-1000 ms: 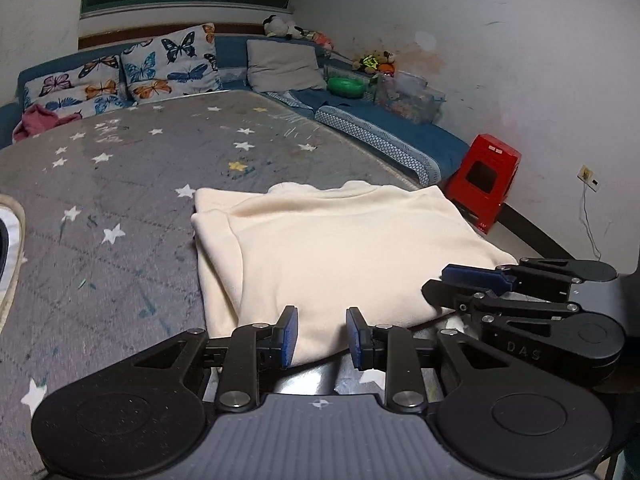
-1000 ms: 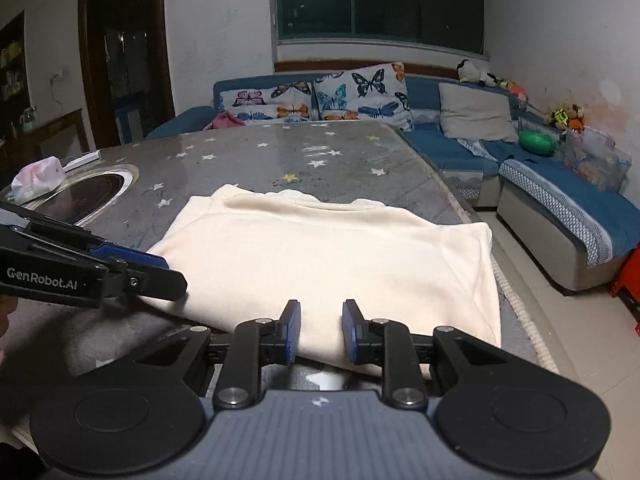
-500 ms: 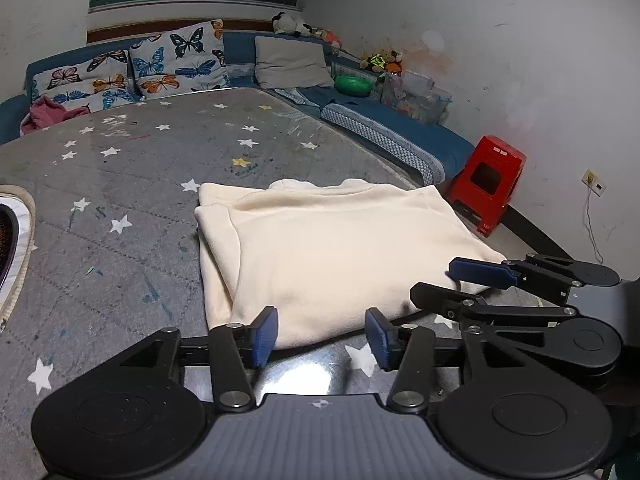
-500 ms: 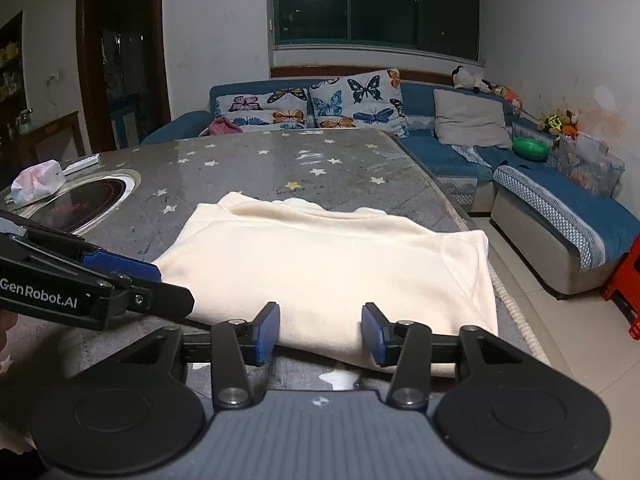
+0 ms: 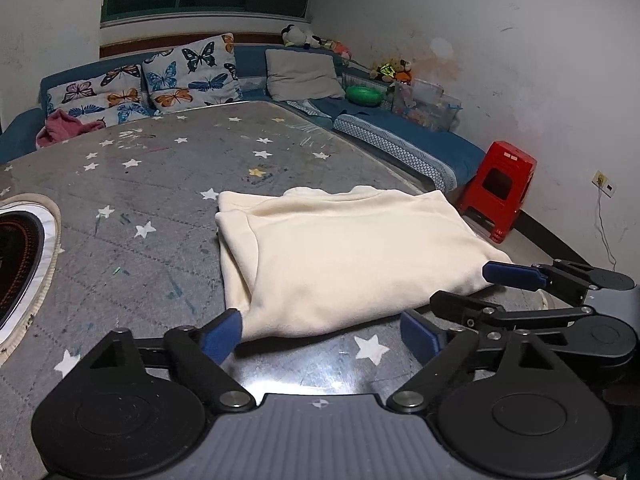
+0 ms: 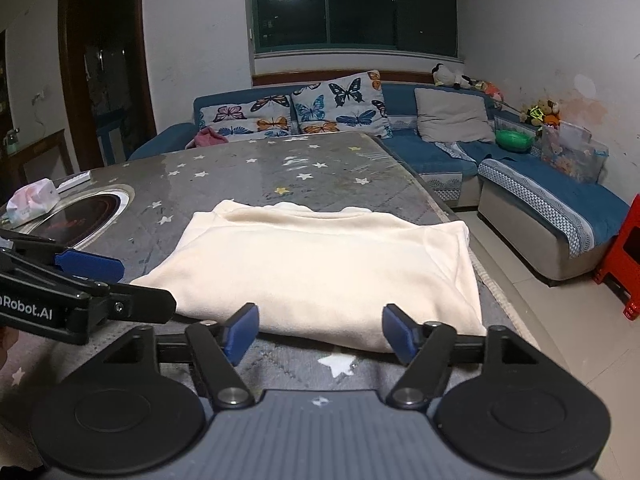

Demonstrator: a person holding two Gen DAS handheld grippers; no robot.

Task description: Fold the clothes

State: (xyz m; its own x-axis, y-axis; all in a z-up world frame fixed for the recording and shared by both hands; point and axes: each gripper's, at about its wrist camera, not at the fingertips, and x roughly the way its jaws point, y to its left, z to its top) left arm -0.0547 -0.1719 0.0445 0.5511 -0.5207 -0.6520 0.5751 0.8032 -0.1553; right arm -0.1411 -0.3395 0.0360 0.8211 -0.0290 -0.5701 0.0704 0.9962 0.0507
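Note:
A cream garment lies folded into a rectangle on the grey star-patterned table; the right wrist view shows the garment from its other near corner. My left gripper stands wide open just short of the garment's near edge, nothing between its fingers. My right gripper is also wide open at the near edge, holding nothing. In the left wrist view the right gripper sits beside the garment's right corner. The left gripper shows at the left of the right wrist view.
An induction hob is set into the table at the left, with a tissue pack beside it. A blue corner sofa with butterfly cushions runs behind and right. A red plastic stool stands on the floor past the table's right edge.
Both grippers have opened wide, from nearly shut on the garment's near edge, and pulled back slightly. The garment now lies flat, free of both.

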